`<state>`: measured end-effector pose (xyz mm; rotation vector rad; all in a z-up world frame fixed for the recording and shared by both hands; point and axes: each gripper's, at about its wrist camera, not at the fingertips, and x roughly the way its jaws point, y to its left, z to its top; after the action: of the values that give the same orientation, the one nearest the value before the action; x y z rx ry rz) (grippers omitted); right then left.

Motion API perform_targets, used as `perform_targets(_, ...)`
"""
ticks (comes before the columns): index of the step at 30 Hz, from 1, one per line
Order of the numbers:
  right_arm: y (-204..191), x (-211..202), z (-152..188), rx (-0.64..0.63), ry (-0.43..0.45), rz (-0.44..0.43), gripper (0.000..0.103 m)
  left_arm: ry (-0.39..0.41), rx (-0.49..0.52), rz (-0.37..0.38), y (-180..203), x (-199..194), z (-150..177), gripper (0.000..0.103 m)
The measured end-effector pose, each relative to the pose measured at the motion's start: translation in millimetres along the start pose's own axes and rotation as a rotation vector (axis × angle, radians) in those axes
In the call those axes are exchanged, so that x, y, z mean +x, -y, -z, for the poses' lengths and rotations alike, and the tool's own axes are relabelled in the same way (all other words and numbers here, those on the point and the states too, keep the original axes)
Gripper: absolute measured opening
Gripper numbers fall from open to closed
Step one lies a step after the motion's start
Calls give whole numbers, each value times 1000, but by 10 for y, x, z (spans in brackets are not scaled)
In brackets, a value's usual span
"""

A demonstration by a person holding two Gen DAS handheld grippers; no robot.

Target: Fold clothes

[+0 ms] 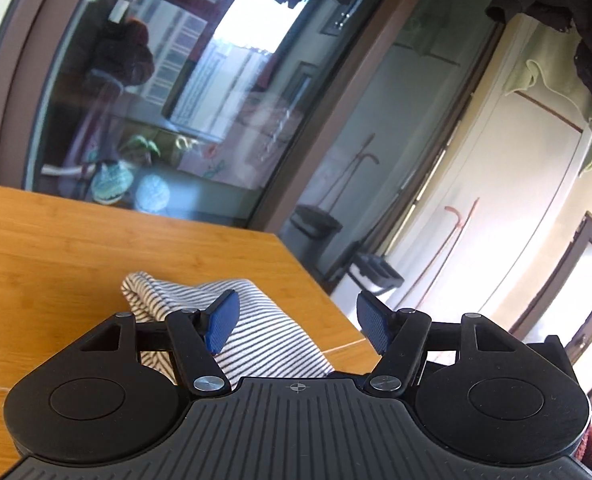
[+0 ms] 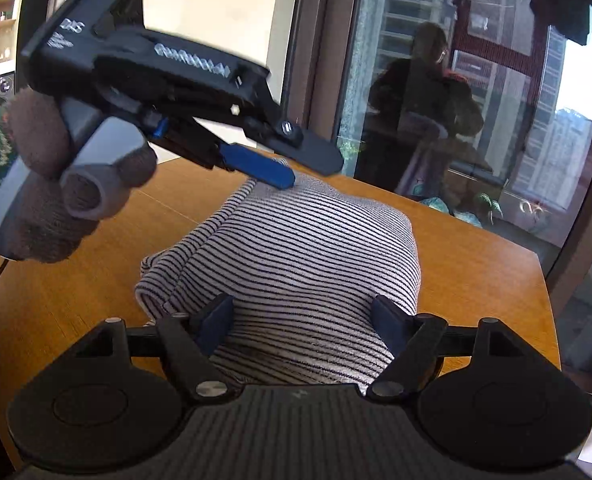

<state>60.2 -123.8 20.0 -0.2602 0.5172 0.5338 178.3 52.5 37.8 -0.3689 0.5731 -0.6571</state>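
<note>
Final step of folding: the striped garment [image 2: 296, 264] lies folded on the wooden table [image 2: 476, 272], left gripper [image 1: 298, 322] and right gripper [image 2: 304, 326] both spread and empty, so next comes only smoothing or withdrawing

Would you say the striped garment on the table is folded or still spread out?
Folded: the striped garment sits as a compact bundle with stacked layers at its left edge and bare wooden table around it.

Both wrist views look closely along their claws, sharing the striped garment [image 2: 296, 264] and table [image 2: 476, 272].
</note>
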Motion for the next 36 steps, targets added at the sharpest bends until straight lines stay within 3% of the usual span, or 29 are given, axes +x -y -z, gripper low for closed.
perform_targets(4,394,-97,-154,168,28,-112,85,-54,-17,-71,-217,281,128,64)
perform_targets(9,930,110,-427,296,96,5,85,-48,0,-75,-229,226,174,64)
perform_targets(12,1132,535,-499,325,24,84,85,-50,31,-88,-201,221,193,64)
perform_targets(13,1171,722,-467,320,-41,104,85,-50,43,-93,-189,217,200,64)
perform_targets(16,1223,1015,-336,341,-101,109,89,-53,71,-102,-169,199,225,64)
perform_targets(20,1285,863,-258,411,-83,69,90,-56,96,-112,-161,154,255,64)
perform_targets(23,1313,595,-174,452,-71,-17,90,-66,133,-170,-46,91,241,66)
perform_targets(26,1308,389,-13,514,-97,-168,92,-106,121,-227,74,-11,256,95)
perform_targets(31,1185,294,218,537,-152,-260,92,-234,78,-242,61,-17,479,94)
perform_targets(36,1183,344,236,541,-149,-268,93,-253,62,-235,55,0,565,91)
